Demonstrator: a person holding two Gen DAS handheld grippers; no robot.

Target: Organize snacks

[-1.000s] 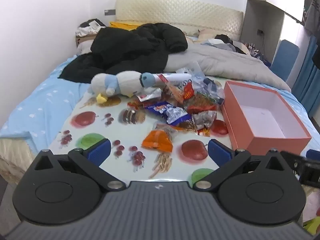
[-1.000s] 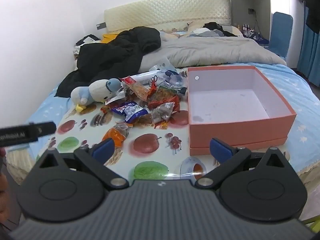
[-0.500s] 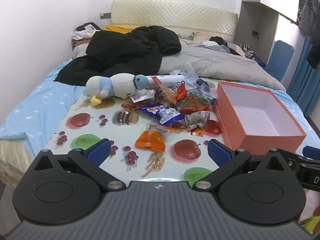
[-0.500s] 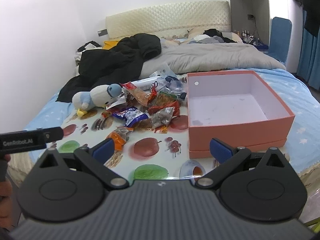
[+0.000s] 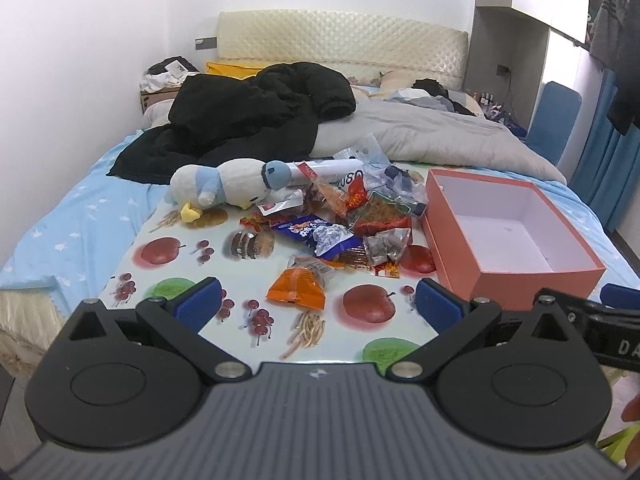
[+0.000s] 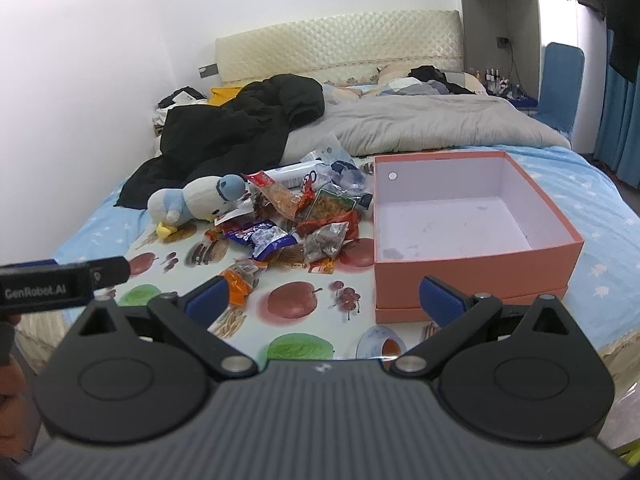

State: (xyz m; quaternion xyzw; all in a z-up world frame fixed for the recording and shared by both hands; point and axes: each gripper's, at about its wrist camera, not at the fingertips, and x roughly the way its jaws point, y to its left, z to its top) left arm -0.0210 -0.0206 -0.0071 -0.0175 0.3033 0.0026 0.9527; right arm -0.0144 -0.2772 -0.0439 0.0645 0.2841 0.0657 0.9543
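Left wrist: tongs point(image 5: 318, 306) gape over mat point(image 5: 192, 264) edge, clear of snacks point(image 5: 340, 220).

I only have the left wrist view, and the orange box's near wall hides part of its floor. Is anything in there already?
Observer: No. The right wrist view shows the whole floor of the orange box: bare, apart from a dark smudge in its near left corner.
Operator: Is the right gripper carrying anything?
Observer: No, the right gripper is open, with nothing between its fingers.
Operator: Any handle on the box?
Observer: Only a small round hole in the wall facing the snacks.
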